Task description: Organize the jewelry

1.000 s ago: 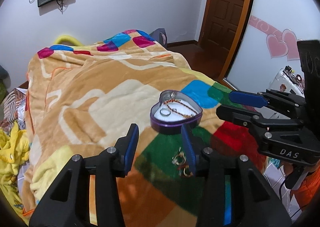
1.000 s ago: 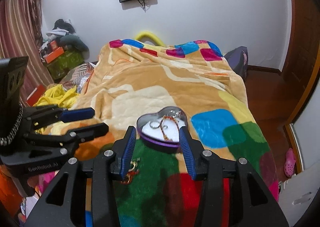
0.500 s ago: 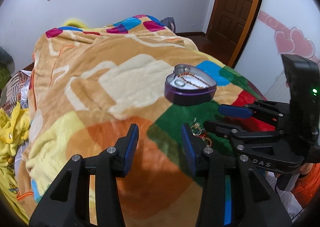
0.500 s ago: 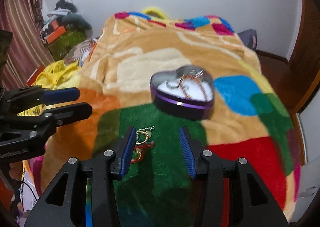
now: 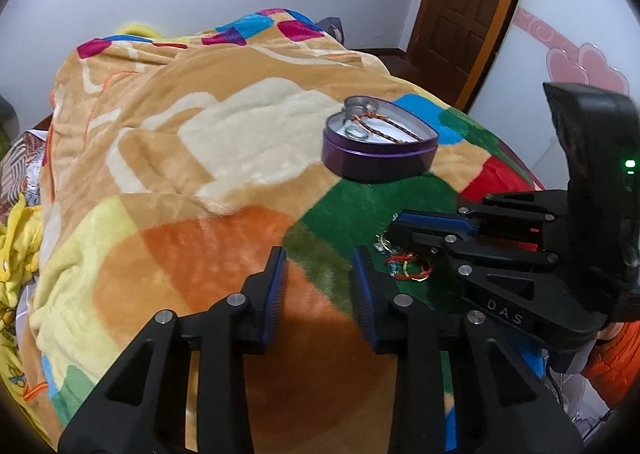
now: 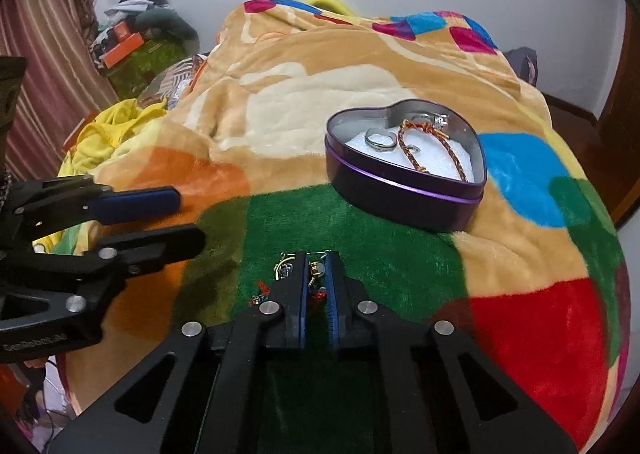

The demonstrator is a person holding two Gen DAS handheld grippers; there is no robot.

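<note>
A purple heart-shaped tin (image 6: 404, 190) (image 5: 378, 156) sits open on the blanket, holding a silver ring (image 6: 380, 139) and a braided red-gold bracelet (image 6: 434, 150). A small pile of loose jewelry (image 5: 404, 262) (image 6: 286, 268), gold hoops and red thread, lies on the green patch of the blanket. My right gripper (image 6: 316, 272) (image 5: 394, 232) is down on this pile, its jaws nearly closed around a gold piece (image 6: 318, 268). My left gripper (image 5: 318, 274) (image 6: 180, 214) is open and empty, just left of the pile.
The bed is covered by a patchwork blanket (image 5: 200, 134). Yellow clothes (image 6: 108, 134) and clutter lie left of the bed. A wooden door (image 5: 468, 2) stands at the back right.
My right gripper moved down onto the jewelry pile and its jaws closed from wide open to nearly shut. My left gripper shifted a little; the tin stayed put.
</note>
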